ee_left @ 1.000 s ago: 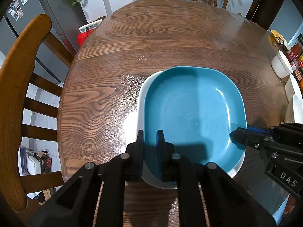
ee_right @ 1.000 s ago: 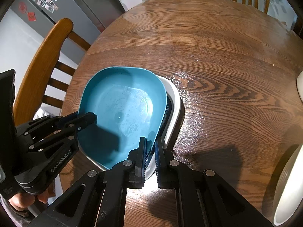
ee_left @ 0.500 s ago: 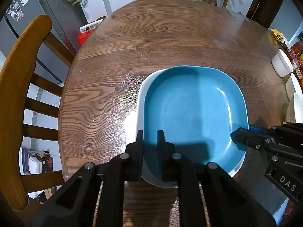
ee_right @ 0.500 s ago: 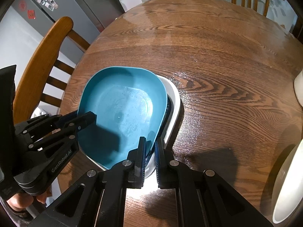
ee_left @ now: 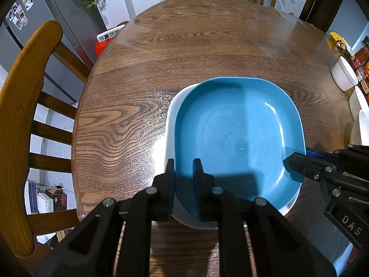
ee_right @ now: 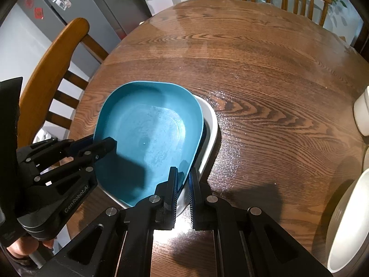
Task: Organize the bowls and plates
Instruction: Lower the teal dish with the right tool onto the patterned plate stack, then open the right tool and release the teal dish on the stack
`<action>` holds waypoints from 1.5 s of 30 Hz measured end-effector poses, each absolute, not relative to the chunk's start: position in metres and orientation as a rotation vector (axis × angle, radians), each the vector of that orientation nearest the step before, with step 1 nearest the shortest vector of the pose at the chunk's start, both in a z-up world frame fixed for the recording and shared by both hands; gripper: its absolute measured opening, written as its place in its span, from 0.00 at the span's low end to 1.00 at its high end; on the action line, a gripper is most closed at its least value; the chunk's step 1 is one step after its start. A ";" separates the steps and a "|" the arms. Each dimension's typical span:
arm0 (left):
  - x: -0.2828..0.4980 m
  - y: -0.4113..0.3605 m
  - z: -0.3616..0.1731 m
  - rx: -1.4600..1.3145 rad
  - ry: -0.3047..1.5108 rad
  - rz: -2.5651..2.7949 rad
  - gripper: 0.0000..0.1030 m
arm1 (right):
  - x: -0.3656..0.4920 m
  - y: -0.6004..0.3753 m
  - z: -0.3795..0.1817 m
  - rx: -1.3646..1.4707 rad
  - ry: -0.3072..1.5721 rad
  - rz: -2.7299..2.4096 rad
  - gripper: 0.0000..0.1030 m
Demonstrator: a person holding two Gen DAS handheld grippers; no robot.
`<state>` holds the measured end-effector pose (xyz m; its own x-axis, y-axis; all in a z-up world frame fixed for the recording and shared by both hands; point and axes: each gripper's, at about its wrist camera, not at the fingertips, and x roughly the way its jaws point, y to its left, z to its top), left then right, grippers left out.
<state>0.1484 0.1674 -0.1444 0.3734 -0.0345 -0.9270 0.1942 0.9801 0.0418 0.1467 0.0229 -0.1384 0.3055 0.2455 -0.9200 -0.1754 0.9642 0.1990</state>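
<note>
As I hold it, left gripper [ee_left: 184, 168]: jaws have just been opening and now stand slightly apart. They straddle the near left rim of the blue plate [ee_left: 237, 133], one finger outside, one inside, and I see slack at the inner finger, so there is no squeeze.
Right gripper [ee_right: 183, 175]: I have it nearly closed, clamped on the plate's near right rim, one pad inside the edge and one outside.
Blue plate: a squarish plate with rounded corners, lying in the white dish [ee_left: 170, 124] near my edge of the table. From the right wrist I see a dark gap under its right side, so that side sits raised.
White dish: flat on the wood, its rim showing along the plate's left and near sides.
Table [ee_left: 207, 46]: round, dark wood grain, glossy.
White bowls [ee_left: 344, 76]: grouped at the table's right edge, well apart from the plate.
Chair [ee_left: 23, 115]: wooden, at the table's left.
Fridge [ee_right: 92, 4]: grey, photos on its door, beyond the chair.
</note>
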 end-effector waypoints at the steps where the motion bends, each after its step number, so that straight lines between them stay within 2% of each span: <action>1: 0.148 0.167 -0.144 0.155 1.180 -0.146 0.14 | 0.147 0.023 -0.138 0.065 1.228 0.278 0.08; 21: 0.143 0.162 -0.143 0.175 1.155 -0.123 0.16 | 0.142 0.025 -0.137 0.048 1.203 0.258 0.08; 27: 0.141 0.162 -0.140 0.168 1.145 -0.122 0.21 | 0.140 0.026 -0.134 0.049 1.198 0.262 0.08; 30: 0.140 0.163 -0.137 0.169 1.133 -0.115 0.29 | 0.139 0.027 -0.132 0.052 1.192 0.270 0.08; 43: 0.138 0.165 -0.133 0.171 1.118 -0.104 0.30 | 0.137 0.028 -0.130 0.044 1.186 0.266 0.08; 45: 0.138 0.167 -0.132 0.167 1.116 -0.101 0.33 | 0.137 0.027 -0.130 0.047 1.185 0.262 0.08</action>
